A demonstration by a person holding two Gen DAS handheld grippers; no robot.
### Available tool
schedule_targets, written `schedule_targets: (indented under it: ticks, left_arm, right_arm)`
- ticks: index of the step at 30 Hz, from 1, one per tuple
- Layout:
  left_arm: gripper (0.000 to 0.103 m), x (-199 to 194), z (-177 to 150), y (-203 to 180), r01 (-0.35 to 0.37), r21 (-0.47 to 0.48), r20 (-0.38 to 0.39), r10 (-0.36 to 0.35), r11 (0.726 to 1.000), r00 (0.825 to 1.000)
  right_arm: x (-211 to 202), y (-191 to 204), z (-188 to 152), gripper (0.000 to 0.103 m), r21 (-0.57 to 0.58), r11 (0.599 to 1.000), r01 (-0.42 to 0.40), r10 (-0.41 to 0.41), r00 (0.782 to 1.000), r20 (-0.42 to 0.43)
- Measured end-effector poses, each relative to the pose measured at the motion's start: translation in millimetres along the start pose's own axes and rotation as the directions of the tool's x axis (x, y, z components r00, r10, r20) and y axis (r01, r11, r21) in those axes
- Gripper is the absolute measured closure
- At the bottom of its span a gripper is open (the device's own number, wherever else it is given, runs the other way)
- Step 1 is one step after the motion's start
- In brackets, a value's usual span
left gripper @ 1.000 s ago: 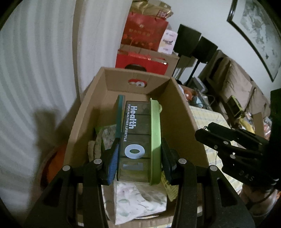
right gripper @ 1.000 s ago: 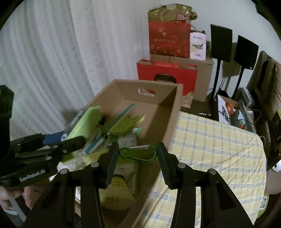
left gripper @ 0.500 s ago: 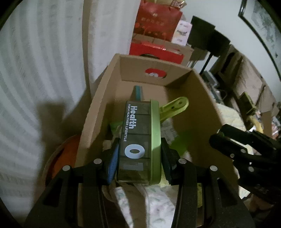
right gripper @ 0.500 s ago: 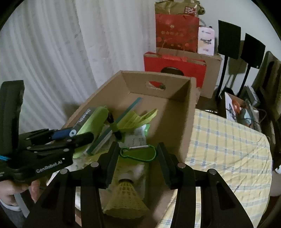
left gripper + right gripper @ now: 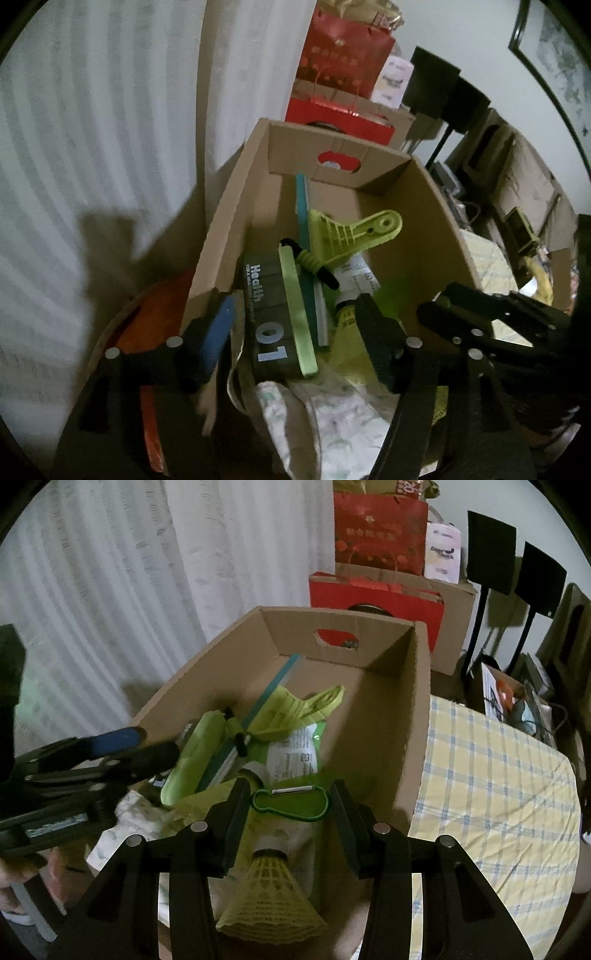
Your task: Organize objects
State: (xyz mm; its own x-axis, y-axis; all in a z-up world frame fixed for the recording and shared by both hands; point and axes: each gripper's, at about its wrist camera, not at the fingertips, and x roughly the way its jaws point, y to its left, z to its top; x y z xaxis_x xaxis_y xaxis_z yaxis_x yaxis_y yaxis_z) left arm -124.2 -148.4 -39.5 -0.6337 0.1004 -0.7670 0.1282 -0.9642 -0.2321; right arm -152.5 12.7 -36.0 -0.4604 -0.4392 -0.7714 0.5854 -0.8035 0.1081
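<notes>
Both grippers (image 5: 295, 332) (image 5: 290, 806) over box (image 5: 413, 716); carabiner (image 5: 291, 805) apparently gripped.

pill box (image 5: 275, 314): small print under "Health" unreadable
white packet (image 5: 293, 755): text too small, partly under yellow clip (image 5: 295, 712)
shuttlecock (image 5: 271, 904): skirt blurred

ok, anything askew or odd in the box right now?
Mostly just a jumble. The pill case lies tilted on the pile in the cardboard box, the left gripper having just opened off it. The right gripper holds a green carabiner above a shuttlecock.
</notes>
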Motion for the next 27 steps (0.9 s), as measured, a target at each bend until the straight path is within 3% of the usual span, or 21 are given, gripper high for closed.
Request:
schedule_targets:
  ticks: [10, 27]
  left_arm:
    - [0.025, -17, -8, -9, -0.017, 0.032, 0.024, 0.016, 0.999, 1.000]
    - [0.007, -39, -17, -17, -0.049, 0.057, 0.050, 0.046, 0.997, 0.998]
  right_arm:
    - [-6, -8, -2, 0.056, 0.034, 0.999, 0.013, -0.014, 1.000, 0.022]
    - [-43, -16, -7, 0.029, 0.066, 0.997, 0.044, -0.050, 0.995, 0.091]
